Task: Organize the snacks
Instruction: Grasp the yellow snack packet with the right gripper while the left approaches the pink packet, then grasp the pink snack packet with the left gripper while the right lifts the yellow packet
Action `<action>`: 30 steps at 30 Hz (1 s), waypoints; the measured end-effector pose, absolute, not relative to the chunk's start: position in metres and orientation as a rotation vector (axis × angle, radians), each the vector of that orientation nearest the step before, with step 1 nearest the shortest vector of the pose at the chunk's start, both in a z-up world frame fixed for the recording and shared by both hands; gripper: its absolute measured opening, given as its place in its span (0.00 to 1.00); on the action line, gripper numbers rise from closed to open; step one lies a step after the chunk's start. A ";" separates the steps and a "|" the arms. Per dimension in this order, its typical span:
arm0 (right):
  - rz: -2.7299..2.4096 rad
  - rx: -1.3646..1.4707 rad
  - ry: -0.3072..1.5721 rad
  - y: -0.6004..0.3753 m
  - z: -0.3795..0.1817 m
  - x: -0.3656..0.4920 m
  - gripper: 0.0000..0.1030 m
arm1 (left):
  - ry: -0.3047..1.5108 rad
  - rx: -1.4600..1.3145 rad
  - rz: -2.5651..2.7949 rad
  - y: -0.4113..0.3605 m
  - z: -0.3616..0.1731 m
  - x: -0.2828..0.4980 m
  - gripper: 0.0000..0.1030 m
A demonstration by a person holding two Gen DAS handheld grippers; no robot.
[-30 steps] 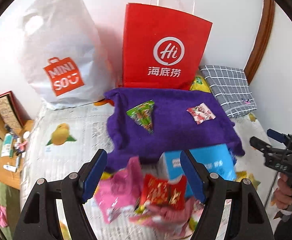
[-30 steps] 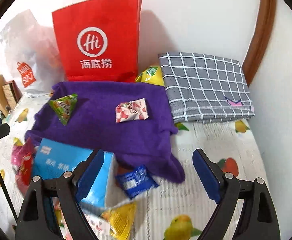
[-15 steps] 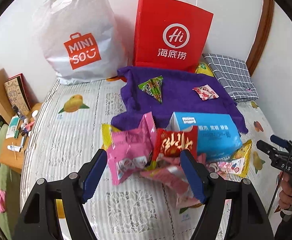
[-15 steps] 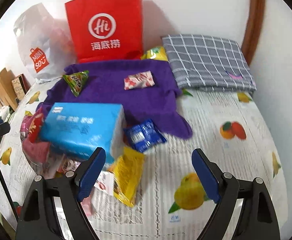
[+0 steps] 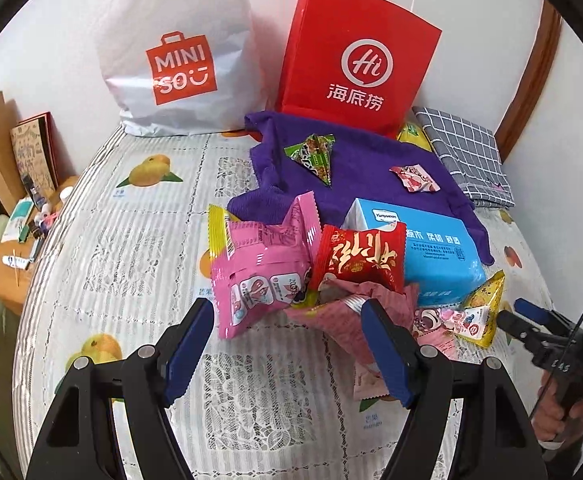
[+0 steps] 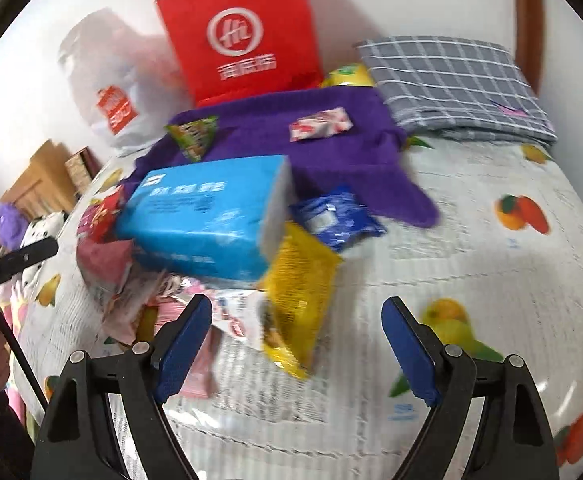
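A pile of snack packets lies on the fruit-print tablecloth (image 5: 131,280): a pink packet (image 5: 263,272), a red packet (image 5: 361,258), a yellow packet (image 6: 297,304) and a blue packet (image 6: 333,218), around a blue tissue box (image 5: 435,256) that also shows in the right wrist view (image 6: 207,216). A green triangular snack (image 5: 315,154) and a red-white candy (image 5: 413,178) lie on a purple towel (image 5: 371,168). My left gripper (image 5: 291,352) is open and empty, just short of the pile. My right gripper (image 6: 295,352) is open and empty, in front of the yellow packet.
A red paper bag (image 5: 355,68) and a white Miniso bag (image 5: 175,60) stand against the back wall. A folded grey checked cloth (image 6: 451,84) lies at the back right. A low wooden shelf with small items (image 5: 15,216) is beyond the table's left edge.
Both grippers have drawn back from the back wall and towel, so the snack pile now lies just ahead of them. Both stay open and empty.
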State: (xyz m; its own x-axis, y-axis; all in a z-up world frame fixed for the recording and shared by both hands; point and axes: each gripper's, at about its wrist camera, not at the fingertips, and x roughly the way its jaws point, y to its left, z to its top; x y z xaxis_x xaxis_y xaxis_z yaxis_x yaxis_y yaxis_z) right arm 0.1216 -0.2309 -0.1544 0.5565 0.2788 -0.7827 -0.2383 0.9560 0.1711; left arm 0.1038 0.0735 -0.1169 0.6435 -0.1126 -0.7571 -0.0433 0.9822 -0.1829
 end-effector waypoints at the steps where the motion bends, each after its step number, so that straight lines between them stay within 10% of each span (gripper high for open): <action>1: 0.306 0.045 0.931 -0.228 -0.157 0.124 0.80 | 0.872 -0.192 -0.035 0.075 -0.117 0.102 0.72; 5: 0.296 0.102 0.970 -0.232 -0.169 0.138 0.53 | 0.875 -0.188 -0.016 0.080 -0.118 0.098 0.72; 12: 0.301 0.140 0.988 -0.238 -0.179 0.146 0.43 | 0.880 -0.203 -0.009 0.084 -0.122 0.096 0.72; 30: 0.202 0.068 0.950 -0.274 -0.183 0.121 0.45 | 0.895 -0.246 0.001 0.092 -0.136 0.134 0.72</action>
State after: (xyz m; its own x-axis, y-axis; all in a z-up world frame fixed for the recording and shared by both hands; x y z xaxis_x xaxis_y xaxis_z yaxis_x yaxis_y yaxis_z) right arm 0.1213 -0.2742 -0.1826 0.5640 0.2016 -0.8008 -0.1423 0.9790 0.1463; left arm 0.1344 0.0924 -0.1363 0.6277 -0.1012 -0.7718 -0.1037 0.9718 -0.2118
